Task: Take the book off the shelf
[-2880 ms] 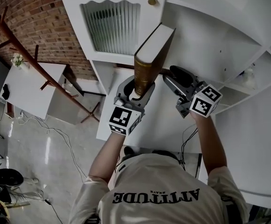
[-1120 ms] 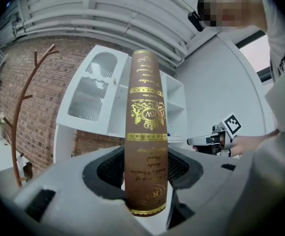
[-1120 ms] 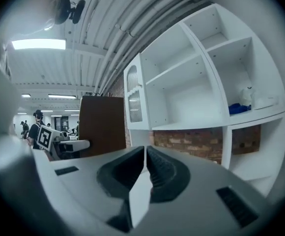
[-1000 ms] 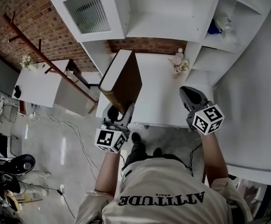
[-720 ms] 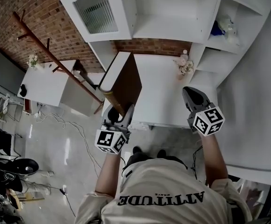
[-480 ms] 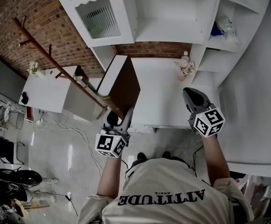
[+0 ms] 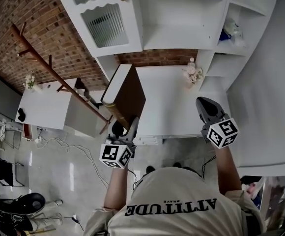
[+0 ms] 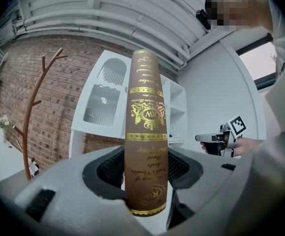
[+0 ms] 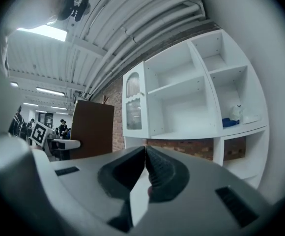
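Item: brown book (image 7: pixel 126 93), upright, clear of the white shelf unit (image 7: pixel 179 41), held over the near left edge of the white tabletop (image 7: pixel 169 107).

Risk: gripped only at its lower end, the tall volume may tip sideways or slide out if swung quickly.

Left gripper (image 8: pixel 145 183): jaws pinching the foot of the book from both sides.

Right gripper (image 9: pixel 145 167): jaws pressed together, holding nothing, well apart to the right.
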Action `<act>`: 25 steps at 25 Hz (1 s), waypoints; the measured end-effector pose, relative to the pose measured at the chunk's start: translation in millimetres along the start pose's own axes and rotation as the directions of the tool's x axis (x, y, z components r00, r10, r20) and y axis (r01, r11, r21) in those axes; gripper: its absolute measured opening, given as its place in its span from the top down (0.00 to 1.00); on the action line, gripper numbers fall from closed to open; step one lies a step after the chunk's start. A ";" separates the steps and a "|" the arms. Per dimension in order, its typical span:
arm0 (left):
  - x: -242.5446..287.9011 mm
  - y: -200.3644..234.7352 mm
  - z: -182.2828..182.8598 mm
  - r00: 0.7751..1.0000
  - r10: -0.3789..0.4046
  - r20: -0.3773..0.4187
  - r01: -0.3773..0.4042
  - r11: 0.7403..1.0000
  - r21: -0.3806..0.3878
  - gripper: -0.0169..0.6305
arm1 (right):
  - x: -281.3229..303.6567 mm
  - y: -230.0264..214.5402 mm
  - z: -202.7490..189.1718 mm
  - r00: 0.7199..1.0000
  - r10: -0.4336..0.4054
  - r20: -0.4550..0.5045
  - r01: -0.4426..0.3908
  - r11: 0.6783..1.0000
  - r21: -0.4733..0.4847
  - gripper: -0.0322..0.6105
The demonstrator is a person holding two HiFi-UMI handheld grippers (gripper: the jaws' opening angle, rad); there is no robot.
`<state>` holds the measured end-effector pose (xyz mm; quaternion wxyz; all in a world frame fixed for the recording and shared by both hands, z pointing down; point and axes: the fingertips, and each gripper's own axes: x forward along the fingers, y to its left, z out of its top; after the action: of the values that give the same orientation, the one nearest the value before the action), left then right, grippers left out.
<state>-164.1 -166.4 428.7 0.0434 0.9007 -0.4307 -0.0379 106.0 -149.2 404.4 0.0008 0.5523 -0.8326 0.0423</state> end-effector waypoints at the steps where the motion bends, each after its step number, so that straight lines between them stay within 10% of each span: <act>1: 0.1 0.5 0.3 1.000 -0.006 0.002 0.006 1.000 -0.001 0.62 | -2.7 -0.8 1.1 1.000 -0.010 0.002 0.010 1.000 -0.001 0.90; 25: 6.6 -18.4 1.2 0.999 -0.044 0.010 0.044 0.999 -0.008 0.62 | -24.8 -11.4 2.8 0.999 -0.050 0.012 0.050 0.998 0.028 0.91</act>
<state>-145.9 -160.2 425.2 0.0443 0.9095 -0.4109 -0.0452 126.3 -130.9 401.2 -0.0112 0.5731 -0.8178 0.0505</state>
